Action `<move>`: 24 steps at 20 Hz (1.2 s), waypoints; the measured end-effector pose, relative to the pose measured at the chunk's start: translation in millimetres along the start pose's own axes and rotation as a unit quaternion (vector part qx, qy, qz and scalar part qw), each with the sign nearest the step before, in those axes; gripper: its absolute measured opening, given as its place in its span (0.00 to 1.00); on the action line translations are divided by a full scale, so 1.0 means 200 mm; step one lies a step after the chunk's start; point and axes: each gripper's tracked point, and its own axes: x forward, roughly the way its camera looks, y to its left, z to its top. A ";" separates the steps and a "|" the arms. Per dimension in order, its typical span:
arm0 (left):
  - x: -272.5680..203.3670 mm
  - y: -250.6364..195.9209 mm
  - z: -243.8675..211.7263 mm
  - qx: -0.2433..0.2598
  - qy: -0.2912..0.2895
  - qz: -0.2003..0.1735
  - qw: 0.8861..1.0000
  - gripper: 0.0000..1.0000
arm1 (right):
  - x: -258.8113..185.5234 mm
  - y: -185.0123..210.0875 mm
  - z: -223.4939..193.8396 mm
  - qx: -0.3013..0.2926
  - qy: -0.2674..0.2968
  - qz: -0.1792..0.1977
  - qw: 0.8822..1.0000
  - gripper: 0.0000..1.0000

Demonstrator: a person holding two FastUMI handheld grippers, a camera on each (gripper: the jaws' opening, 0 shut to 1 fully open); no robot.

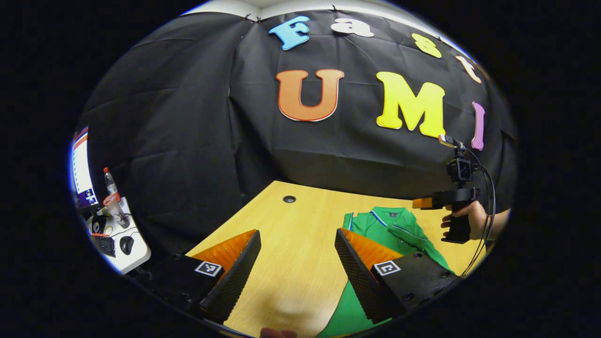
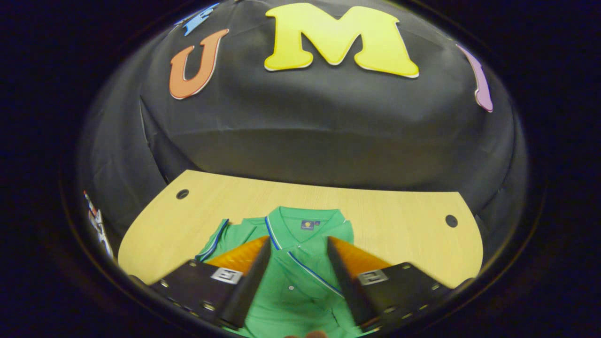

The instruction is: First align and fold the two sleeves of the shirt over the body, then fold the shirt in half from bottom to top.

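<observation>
In the left gripper view, the left tongs (image 1: 293,263) gape open over bare surface (image 1: 291,225), the green shirt (image 1: 399,230) to their right. In the right gripper view, the right tongs (image 2: 298,277) hang open above the shirt's collar (image 2: 305,223); 1 sleeve (image 2: 213,241) looks unfolded, the bottom-to-top fold apparently undone.

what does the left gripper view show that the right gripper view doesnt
Left gripper view: the right gripper held in a hand over the shirt's far side, plus a side desk with a bottle, keyboard and mouse. The left gripper hangs open over bare table.

Right gripper view: the shirt's collar and button placket head-on, a second hole in the table, and the right gripper open above the chest.

Both: the green shirt flat on the wooden table, and the black cloth wall.
</observation>
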 end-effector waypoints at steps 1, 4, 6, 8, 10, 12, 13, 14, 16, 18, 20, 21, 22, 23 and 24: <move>0.03 -0.03 0.01 0.004 0.000 -0.014 1.000 1.00 | -0.06 -0.04 0.02 0.004 -0.008 -0.006 1.000 0.92; 0.13 -0.16 0.04 0.021 -0.004 -0.064 0.998 1.00 | -0.24 -0.17 0.05 0.014 -0.026 -0.024 0.999 0.98; 0.21 -0.24 0.05 0.036 -0.006 -0.098 0.995 1.00 | -0.39 -0.24 0.05 0.016 -0.036 -0.033 0.999 0.98; 0.30 -0.32 0.04 0.048 -0.006 -0.121 0.991 1.00 | -0.54 -0.33 0.06 0.017 -0.049 -0.045 0.998 0.98; 0.38 -0.40 0.04 0.053 -0.008 -0.143 0.988 1.00 | -0.69 -0.41 0.05 0.015 -0.059 -0.055 0.997 0.97; 0.48 -0.48 0.02 0.062 -0.004 -0.163 0.985 1.00 | -0.82 -0.47 0.03 0.012 -0.064 -0.064 0.996 0.97; 0.52 -0.51 0.00 0.067 -0.002 -0.172 0.983 1.00 | -0.88 -0.51 0.01 0.011 -0.066 -0.069 0.995 0.97; 0.57 -0.54 0.00 0.070 -0.002 -0.184 0.980 1.00 | -0.93 -0.54 0.00 0.012 -0.067 -0.072 0.995 0.97; 0.68 -0.58 -0.02 0.077 -0.001 -0.197 0.977 1.00 | -1.01 -0.59 -0.06 0.018 -0.064 -0.078 0.995 0.97; 0.81 -0.62 -0.05 0.077 0.007 -0.204 0.976 1.00 | -1.06 -0.63 -0.14 0.025 -0.052 -0.081 0.995 0.97; 0.95 -0.63 -0.11 0.074 0.023 -0.203 0.976 1.00 | -1.10 -0.67 -0.23 0.032 -0.038 -0.086 0.995 0.97; 1.00 -0.63 -0.14 0.073 0.033 -0.201 0.976 1.00 | -1.10 -0.70 -0.28 0.036 -0.030 -0.090 0.995 0.98; 1.05 -0.64 -0.16 0.072 0.039 -0.198 0.977 1.00 | -1.10 -0.72 -0.32 0.041 -0.023 -0.094 0.995 0.97; 1.10 -0.64 -0.18 0.070 0.041 -0.197 0.977 1.00 | -1.10 -0.74 -0.36 0.045 -0.015 -0.098 0.994 0.98; 1.14 -0.65 -0.20 0.072 0.045 -0.194 0.977 1.00 | -1.09 -0.76 -0.39 0.052 -0.007 -0.100 0.994 0.98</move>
